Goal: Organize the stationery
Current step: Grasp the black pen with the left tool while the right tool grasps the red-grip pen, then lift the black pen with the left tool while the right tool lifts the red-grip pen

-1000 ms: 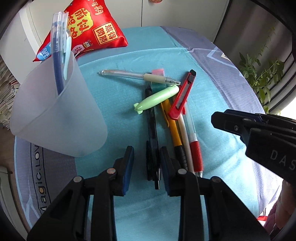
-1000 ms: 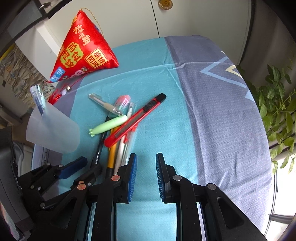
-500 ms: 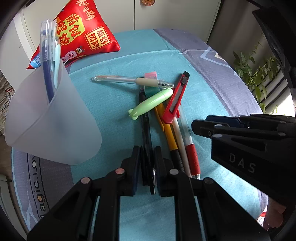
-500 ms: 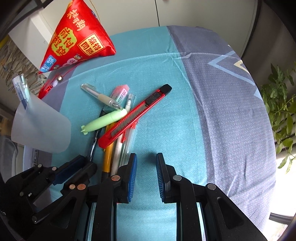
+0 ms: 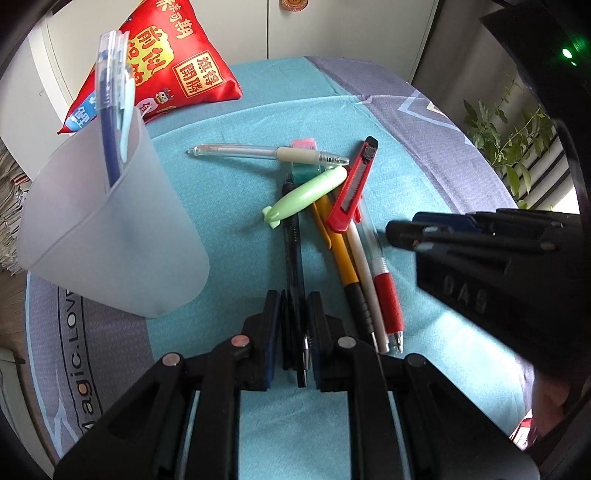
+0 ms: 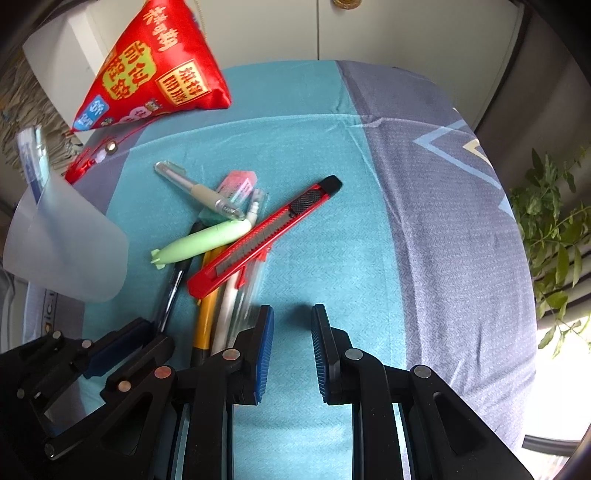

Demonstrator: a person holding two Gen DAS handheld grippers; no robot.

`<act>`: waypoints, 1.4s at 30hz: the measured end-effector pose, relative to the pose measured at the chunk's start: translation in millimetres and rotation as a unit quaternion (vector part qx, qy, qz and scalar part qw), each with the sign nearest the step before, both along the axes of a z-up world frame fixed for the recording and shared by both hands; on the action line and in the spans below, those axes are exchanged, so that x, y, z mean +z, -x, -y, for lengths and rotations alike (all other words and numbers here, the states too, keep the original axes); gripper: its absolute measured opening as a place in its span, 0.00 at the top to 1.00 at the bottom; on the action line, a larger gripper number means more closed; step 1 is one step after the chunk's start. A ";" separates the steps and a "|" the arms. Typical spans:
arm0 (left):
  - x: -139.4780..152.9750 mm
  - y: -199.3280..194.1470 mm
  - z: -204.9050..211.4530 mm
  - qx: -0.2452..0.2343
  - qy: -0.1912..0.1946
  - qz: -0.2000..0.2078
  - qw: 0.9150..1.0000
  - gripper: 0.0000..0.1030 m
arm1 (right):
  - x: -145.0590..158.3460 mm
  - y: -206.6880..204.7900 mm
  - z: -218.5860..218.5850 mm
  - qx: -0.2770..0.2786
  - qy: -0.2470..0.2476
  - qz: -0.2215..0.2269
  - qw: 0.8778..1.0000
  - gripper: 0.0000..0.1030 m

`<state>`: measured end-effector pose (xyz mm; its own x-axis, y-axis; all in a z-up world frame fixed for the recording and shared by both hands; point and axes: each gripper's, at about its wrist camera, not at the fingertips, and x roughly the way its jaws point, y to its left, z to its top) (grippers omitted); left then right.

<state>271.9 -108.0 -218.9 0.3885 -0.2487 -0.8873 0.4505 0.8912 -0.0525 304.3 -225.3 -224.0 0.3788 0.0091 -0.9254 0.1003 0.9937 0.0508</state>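
A pile of stationery lies on the teal cloth: a black pen [image 5: 293, 258], a green rocket-shaped pen [image 5: 304, 195], a red box cutter [image 5: 354, 188], a yellow pen [image 5: 340, 251], a white pen [image 5: 364, 266], a red-grip pen [image 5: 386, 291] and a clear pen [image 5: 258, 152]. My left gripper [image 5: 292, 314] is shut on the black pen's near end. My right gripper [image 6: 292, 332] is open and empty, just right of the pile. A frosted cup [image 5: 99, 229] at the left holds blue pens [image 5: 110, 110].
A red triangular pouch [image 5: 166, 70] stands at the back left of the table. A pink and teal eraser [image 6: 236, 190] lies under the pile. A potted plant [image 6: 554, 229] stands beyond the table's right edge. White cabinet doors [image 6: 295, 26] are behind.
My left gripper has closed its fingers onto the black pen's near end. My right gripper has moved closer to the pile and stays open.
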 end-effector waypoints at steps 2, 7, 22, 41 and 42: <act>-0.3 2.9 -3.6 -0.001 0.002 -0.001 1.000 0.87 | 0.3 -0.3 8.4 -0.010 -0.019 0.000 1.000 0.80; 0.1 6.3 -11.7 0.006 0.010 -0.008 1.000 0.88 | 0.6 -0.8 23.5 -0.024 -0.070 -0.011 0.997 0.80; 2.0 16.0 -22.4 0.007 0.014 -0.009 1.000 0.87 | 5.3 -0.6 6.4 -0.018 -0.113 -0.026 0.993 0.79; 2.7 17.9 -21.8 0.002 0.016 -0.001 1.000 0.88 | 1.2 -8.1 -27.2 0.013 0.013 -0.014 1.000 0.86; 3.0 19.2 -23.1 0.001 0.017 -0.003 1.000 0.88 | 1.3 -7.1 -25.5 0.013 0.007 -0.017 1.000 0.87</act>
